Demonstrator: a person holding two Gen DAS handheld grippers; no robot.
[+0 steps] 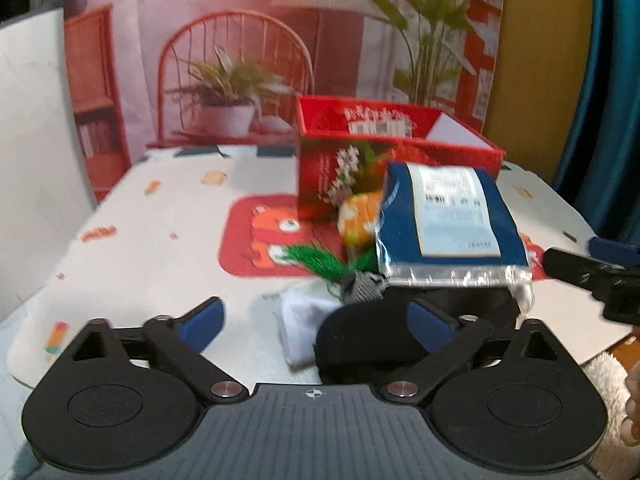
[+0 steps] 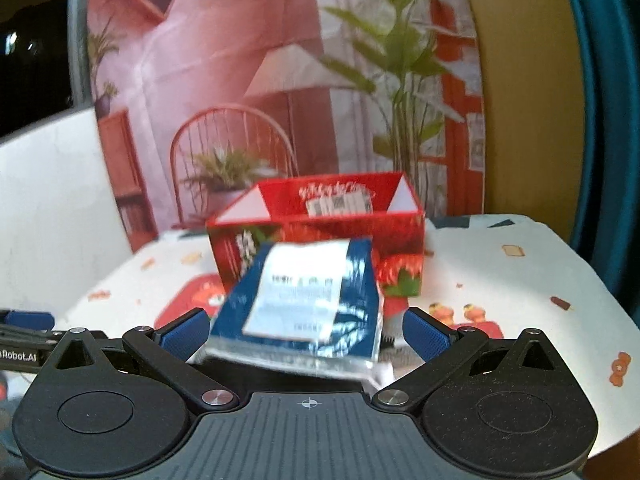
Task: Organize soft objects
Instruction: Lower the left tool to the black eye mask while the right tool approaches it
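A blue soft packet with a white label (image 1: 448,220) lies on top of a pile before an open red box (image 1: 384,152). The pile holds an orange plush (image 1: 358,218) with a green tassel (image 1: 320,264), a white cloth (image 1: 300,320) and a black soft item (image 1: 360,340). My left gripper (image 1: 316,320) is open, just short of the pile. My right gripper (image 2: 306,334) is open, with the blue packet (image 2: 304,304) between its blue fingers; the red box (image 2: 320,236) stands behind. The right gripper shows at the right edge of the left wrist view (image 1: 600,276).
The table has a white patterned cover (image 1: 160,240) with a red mat (image 1: 256,240). A printed backdrop (image 1: 240,40) of a room stands behind the table. A white fluffy item (image 1: 608,380) lies off the table's near right edge.
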